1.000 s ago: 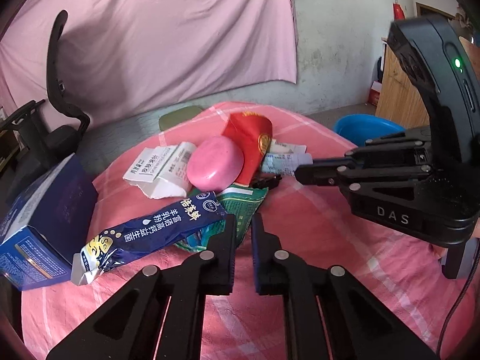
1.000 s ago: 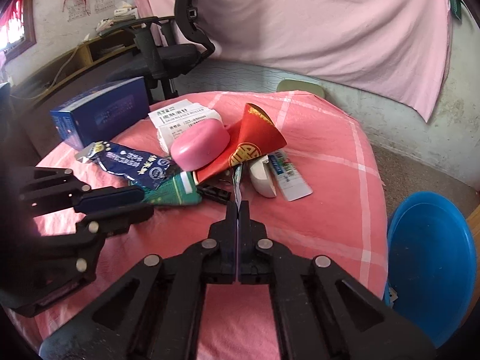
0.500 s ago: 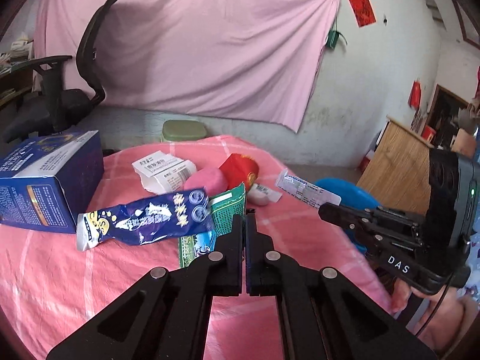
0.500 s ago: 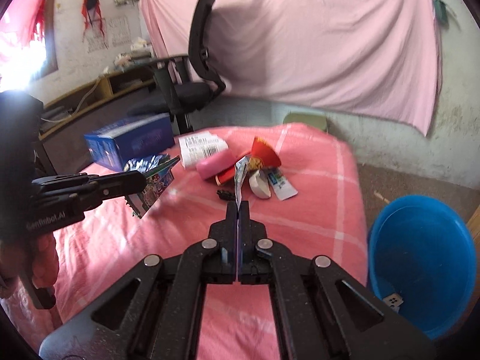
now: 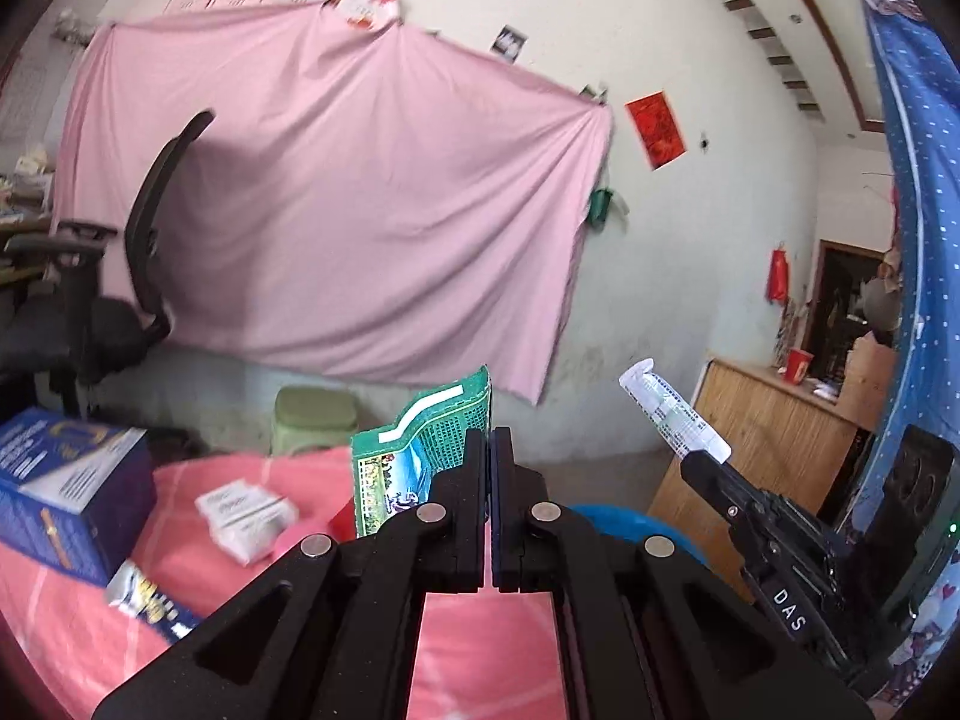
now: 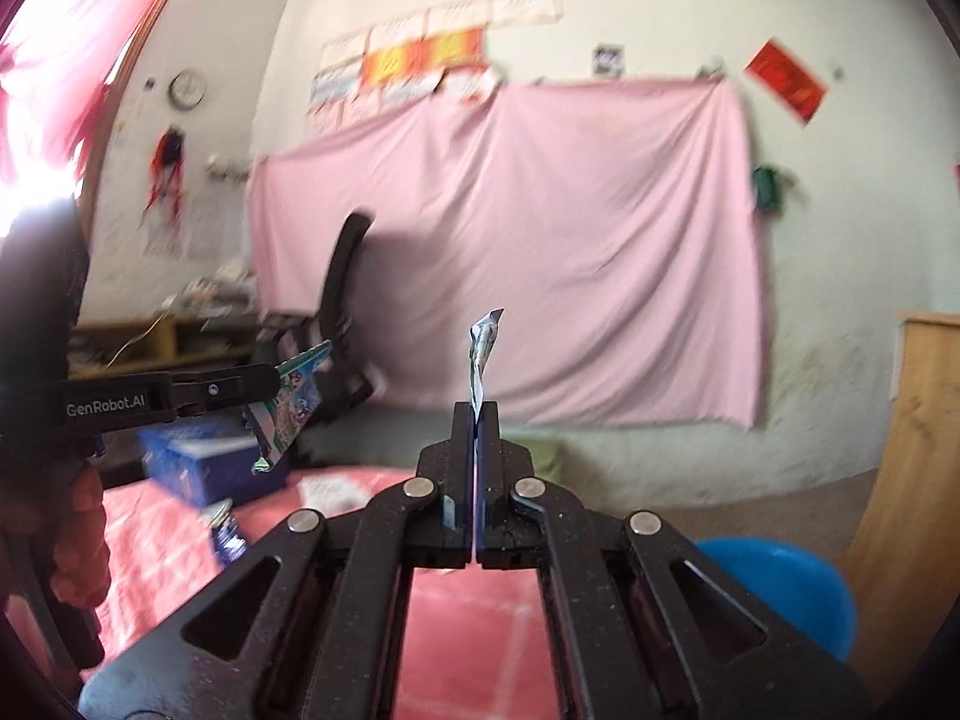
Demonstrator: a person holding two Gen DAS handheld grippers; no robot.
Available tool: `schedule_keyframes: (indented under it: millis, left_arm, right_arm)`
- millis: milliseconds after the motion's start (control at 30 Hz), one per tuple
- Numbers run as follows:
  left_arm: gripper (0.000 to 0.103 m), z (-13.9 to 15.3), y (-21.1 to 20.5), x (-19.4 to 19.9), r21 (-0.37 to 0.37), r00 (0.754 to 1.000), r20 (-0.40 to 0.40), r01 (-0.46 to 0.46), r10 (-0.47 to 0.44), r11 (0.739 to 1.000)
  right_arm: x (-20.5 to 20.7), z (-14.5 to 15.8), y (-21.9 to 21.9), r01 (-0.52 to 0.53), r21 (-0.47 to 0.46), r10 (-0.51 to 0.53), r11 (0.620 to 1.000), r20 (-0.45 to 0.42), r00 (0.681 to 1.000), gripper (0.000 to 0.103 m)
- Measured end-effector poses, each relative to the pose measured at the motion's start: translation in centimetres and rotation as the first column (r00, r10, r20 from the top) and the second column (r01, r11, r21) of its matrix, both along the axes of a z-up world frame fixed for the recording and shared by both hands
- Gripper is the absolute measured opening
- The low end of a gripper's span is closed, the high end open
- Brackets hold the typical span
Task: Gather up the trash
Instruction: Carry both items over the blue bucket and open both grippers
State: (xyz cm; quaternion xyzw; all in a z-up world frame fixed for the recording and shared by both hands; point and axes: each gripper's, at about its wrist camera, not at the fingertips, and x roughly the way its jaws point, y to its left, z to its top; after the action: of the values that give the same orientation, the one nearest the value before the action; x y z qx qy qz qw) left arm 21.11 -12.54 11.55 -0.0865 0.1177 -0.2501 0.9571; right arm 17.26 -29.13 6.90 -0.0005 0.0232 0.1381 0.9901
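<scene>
The desk (image 5: 72,630), spread with a pink checked cloth, carries a blue box (image 5: 66,492) at its left edge, a white printed packet (image 5: 246,510) near the middle, and a blue snack wrapper (image 5: 150,603) near the box.

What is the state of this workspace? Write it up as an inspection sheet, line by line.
Surface: table under a pink checked cloth.
Job's things: green wrapper and white sachet, both lifted clear of the table; blue basin beside the table.
Clutter: blue box, white packet, blue snack bag.
Grippers: left gripper shut on the green wrapper; right gripper shut on the white sachet.
Cables: nothing seen.
Surroundings: pink sheet on the wall, office chair, wooden cabinet.
</scene>
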Motion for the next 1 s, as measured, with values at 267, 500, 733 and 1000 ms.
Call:
schedule_keyframes:
  millis: [267,500,733,1000]
  left_arm:
    - [0.000,1.2,-6.5,0.8,-0.038,0.986,0.061,0.157,-0.155,0.987]
    - [0.000,-0.5,-12.9,3.2,-0.054,0.964,-0.013,0.263,-0.264,0.963]
    - [0.000,-3.4,-17.8,6.6,-0.027,0.931,-0.184,0.314,-0.314,0.949]
    - [0.000,-6.3,-20.5,9.1,0.007,0.872,-0.366,0.350,-0.324,0.937]
  right_arm:
    - [-1.9,1.2,-4.5,0.209,0.054,-0.214,0.976,0.106,0.971,0.021]
    - [-2.0,0.4,-9.0,0.367,0.050,-0.368,0.929,0.035,0.929,0.021]
    - [0.2,-2.5,-13.5,0.440,0.033,-0.428,0.897,-0.175,0.886,0.021]
    - [3.4,-6.4,-15.4,0.437,0.036,-0.389,0.899,-0.396,0.832,0.021]
